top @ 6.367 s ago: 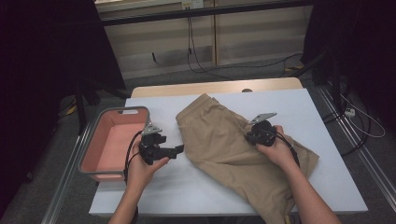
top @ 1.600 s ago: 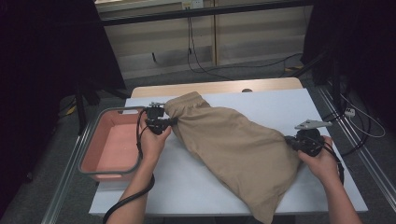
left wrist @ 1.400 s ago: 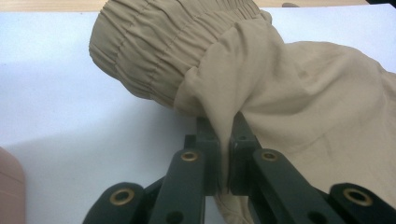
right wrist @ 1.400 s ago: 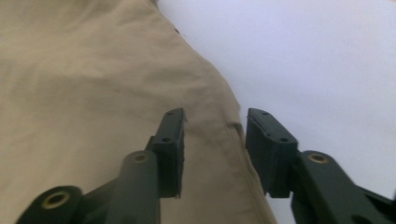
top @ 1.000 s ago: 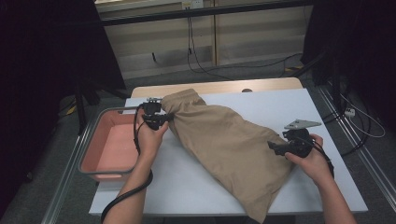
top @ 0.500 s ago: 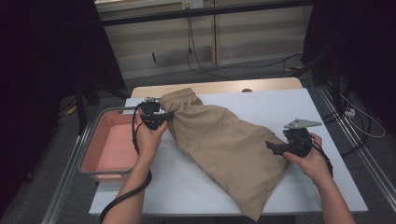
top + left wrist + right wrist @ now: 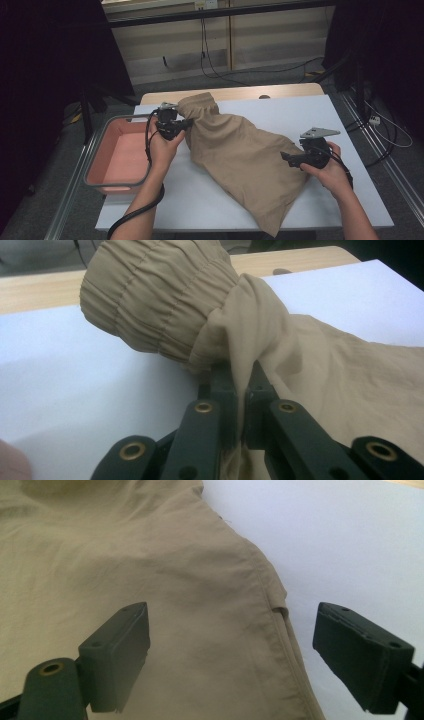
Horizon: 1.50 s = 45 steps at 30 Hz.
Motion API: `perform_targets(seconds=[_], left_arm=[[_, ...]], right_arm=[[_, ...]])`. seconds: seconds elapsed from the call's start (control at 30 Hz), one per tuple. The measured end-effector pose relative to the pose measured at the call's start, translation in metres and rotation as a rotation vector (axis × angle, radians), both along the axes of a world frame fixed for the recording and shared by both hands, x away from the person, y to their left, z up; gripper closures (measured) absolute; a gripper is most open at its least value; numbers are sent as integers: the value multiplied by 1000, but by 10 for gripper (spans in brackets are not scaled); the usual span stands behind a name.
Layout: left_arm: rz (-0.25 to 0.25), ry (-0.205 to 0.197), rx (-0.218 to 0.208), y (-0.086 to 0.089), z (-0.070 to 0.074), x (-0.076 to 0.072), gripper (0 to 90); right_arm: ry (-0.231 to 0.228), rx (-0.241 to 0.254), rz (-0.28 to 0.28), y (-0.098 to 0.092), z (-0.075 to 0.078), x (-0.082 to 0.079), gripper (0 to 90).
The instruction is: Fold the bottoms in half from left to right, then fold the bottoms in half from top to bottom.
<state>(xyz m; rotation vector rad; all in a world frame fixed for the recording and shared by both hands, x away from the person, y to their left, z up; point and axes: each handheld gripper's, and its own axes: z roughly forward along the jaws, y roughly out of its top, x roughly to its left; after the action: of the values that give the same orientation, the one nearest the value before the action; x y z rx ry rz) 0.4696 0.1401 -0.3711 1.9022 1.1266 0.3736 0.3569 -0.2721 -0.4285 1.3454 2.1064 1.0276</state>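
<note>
The white table (image 7: 240, 200) carries tan trousers (image 7: 240, 155) that lie slantwise across it, the gathered waistband (image 7: 150, 295) at the far left and the other end hanging just over the near edge. Left of the table, touching its side, stands a pink tub (image 7: 117, 160). The left gripper (image 7: 186, 123) sits at the table's far left, and its jaws are clamped tight on a bunched fold of the trousers just below the waistband, which stands puffed up above them. The right gripper (image 7: 286, 157) rests at the right edge of the trousers, near the table's right side. Its jaws have just been opening and now stand wide, with the cloth's seamed edge (image 7: 280, 625) under the gap and neither pad pressing on it.
</note>
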Motion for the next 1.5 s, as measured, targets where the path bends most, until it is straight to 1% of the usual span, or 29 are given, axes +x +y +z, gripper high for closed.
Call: perform_targets(seconds=[0.07, 0.13, 0.27, 0.3, 0.33, 0.4, 0.47, 0.53, 0.6, 0.67, 0.7, 0.73, 0.77, 0.8, 0.83, 0.9, 0.93, 0.97, 1.0, 1.03, 1.1, 1.17, 1.2, 1.3, 1.33, 1.37, 1.43, 1.47, 1.5], left_arm=[[-23, -2, 9, -2, 1, -3, 871], [-33, -8, -8, -4, 1, -6, 871], [-68, -18, -5, -11, 2, -12, 871], [-71, -20, -15, -14, 2, -14, 871], [-80, -24, -9, -15, 2, -15, 871], [-85, -28, -17, -18, 2, -17, 871], [-101, -32, -15, -20, 2, -20, 870], [-119, -40, 2, -22, 1, -22, 871], [-137, -46, 9, -25, 1, -26, 871], [-155, -52, 2, -29, -1, -30, 870], [-180, -54, 11, -31, -2, -32, 870], [-186, -58, 9, -33, -3, -34, 871], [-207, -62, 21, -35, -4, -37, 871], [-225, -62, 22, -38, -5, -40, 870], [-257, -68, 36, -42, -7, -44, 870], [-296, -83, 56, -50, -11, -51, 870], [-313, -76, 60, -53, -13, -55, 870], [-343, -80, 76, -56, -15, -58, 870], [-360, -85, 74, -60, -18, -62, 870], [-387, -86, 97, -64, -22, -66, 870], [-423, -92, 115, -69, -29, -72, 869], [-456, -78, 120, -72, -38, -75, 865], [-460, -75, 117, -73, -41, -76, 861], [-478, -48, 113, -73, -50, -78, 844], [-479, -46, 116, -73, -53, -79, 838], [-477, -33, 116, -72, -55, -79, 838], [-476, -28, 108, -72, -57, -79, 836], [-480, -29, 116, -72, -58, -79, 834], [-472, -24, 108, -72, -60, -80, 828]], right_arm=[[1, -1, 1, 1, 0, 1, 151], [0, -1, 7, 1, 0, 1, 150], [-3, 1, 13, 3, 0, 0, 150], [-5, 1, 13, 3, 1, 1, 149], [-7, 2, 15, 3, 1, 1, 148], [-7, 0, 17, 4, 1, 1, 148], [-5, -2, 19, 5, 0, 1, 148], [-5, -1, 20, 5, 0, 1, 148], [-7, -4, 22, 5, 0, 1, 148], [-8, -5, 21, 6, 0, 2, 148], [-7, -4, 23, 6, 0, 2, 148], [-9, -6, 28, 7, 0, 2, 148], [-9, -8, 29, 7, 0, 2, 148], [-10, -8, 30, 8, 0, 2, 148], [-9, -9, 34, 8, 0, 2, 148], [-4, -12, 35, 10, 0, 2, 148], [-6, -16, 38, 10, -1, 2, 148], [-6, -17, 40, 10, -1, 2, 148], [-5, -18, 39, 11, -1, 2, 148], [-5, -19, 39, 11, 0, 2, 148], [-9, -20, 43, 12, 0, 2, 148], [-9, -23, 46, 13, 0, 2, 148], [-9, -25, 48, 13, -1, 2, 148], [-8, -35, 53, 15, -1, 2, 148], [-7, -37, 51, 15, -1, 2, 148], [-4, -37, 50, 15, -1, 2, 148], [-6, -37, 51, 16, -1, 2, 148], [-6, -36, 52, 16, -1, 2, 148], [-8, -39, 56, 16, -1, 2, 147]])
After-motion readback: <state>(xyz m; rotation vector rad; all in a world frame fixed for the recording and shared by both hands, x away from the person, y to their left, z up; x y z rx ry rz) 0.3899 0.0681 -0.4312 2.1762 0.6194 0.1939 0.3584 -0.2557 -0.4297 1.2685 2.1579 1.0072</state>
